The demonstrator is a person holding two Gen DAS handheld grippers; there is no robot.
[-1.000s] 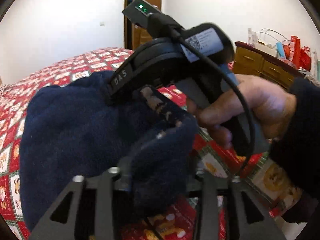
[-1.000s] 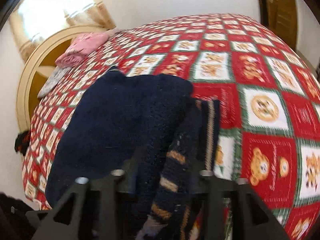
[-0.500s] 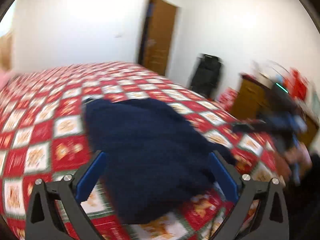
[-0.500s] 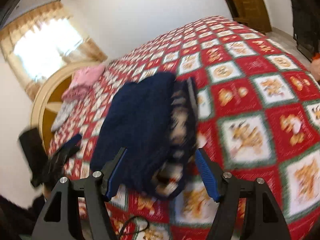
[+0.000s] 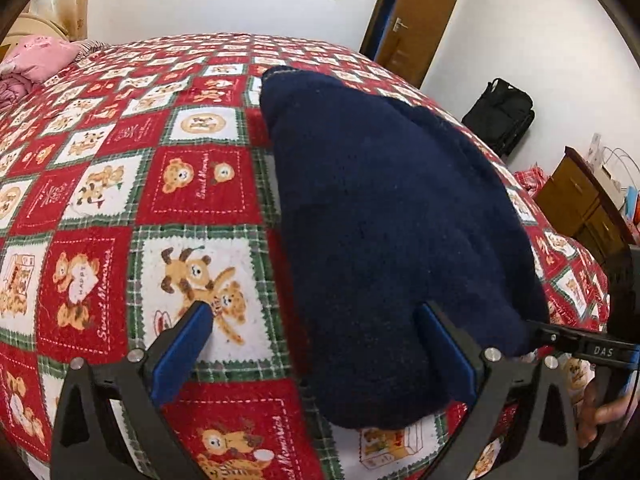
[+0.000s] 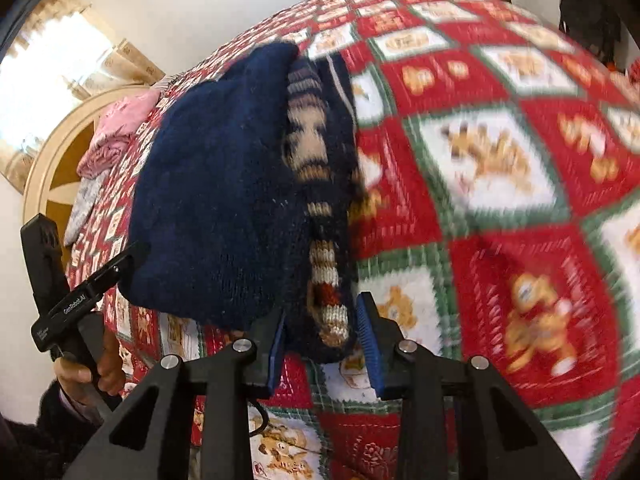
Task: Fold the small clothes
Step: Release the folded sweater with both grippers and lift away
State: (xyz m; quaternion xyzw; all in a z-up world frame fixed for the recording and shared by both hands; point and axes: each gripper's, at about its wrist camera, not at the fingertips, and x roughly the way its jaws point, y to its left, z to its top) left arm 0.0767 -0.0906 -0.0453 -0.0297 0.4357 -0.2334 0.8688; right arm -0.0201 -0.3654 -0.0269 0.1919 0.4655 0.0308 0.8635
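Navy sweater [image 5: 392,232] folded on the bed [image 5: 120,184], both tongs at its near end.

Its long axis runs away from them. Right gripper [image 6: 326,344] is nearer, jaws closing around the striped edge [image 6: 320,240], not yet clamped. Left gripper [image 5: 316,348] gapes wide, one pad [image 5: 448,348] over the knit, the other off it, gripping nothing. Underside layers hidden; right view blurred.
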